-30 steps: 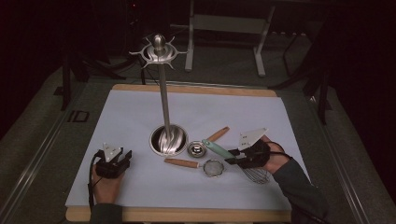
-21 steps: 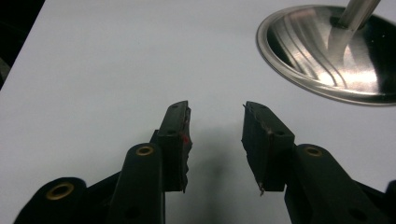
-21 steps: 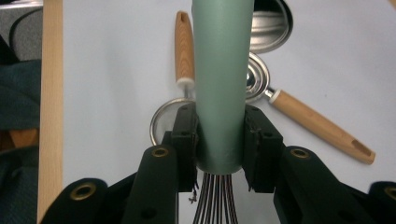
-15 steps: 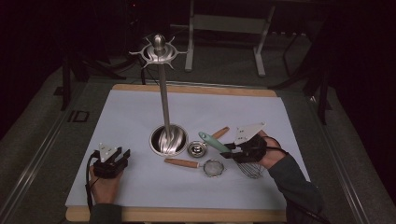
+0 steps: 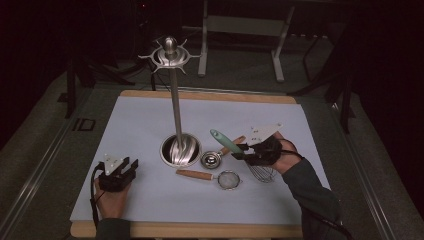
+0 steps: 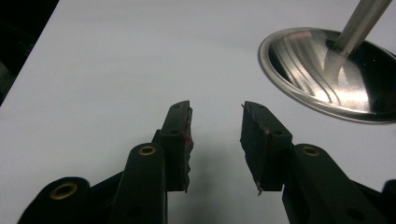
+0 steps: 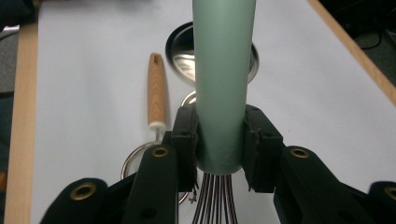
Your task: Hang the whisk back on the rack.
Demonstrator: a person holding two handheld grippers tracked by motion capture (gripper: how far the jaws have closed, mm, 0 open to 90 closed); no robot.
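The whisk (image 5: 250,157) is clamped at its green handle by the right gripper (image 5: 246,150), lifted near the stand (image 5: 172,95), likely for hanging. The left gripper (image 5: 131,166) is rested, jaws parted, empty.

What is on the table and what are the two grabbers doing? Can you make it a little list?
held thing: whisk, green handle, lifted at an angle
right gripper: jaws shut on the whisk's handle
left gripper: jaws open, nothing between them, over the white mat
stand: tall metal pole on a round shiny base
strainer: wooden handle, lying flat
small metal cup: beside the stand's base
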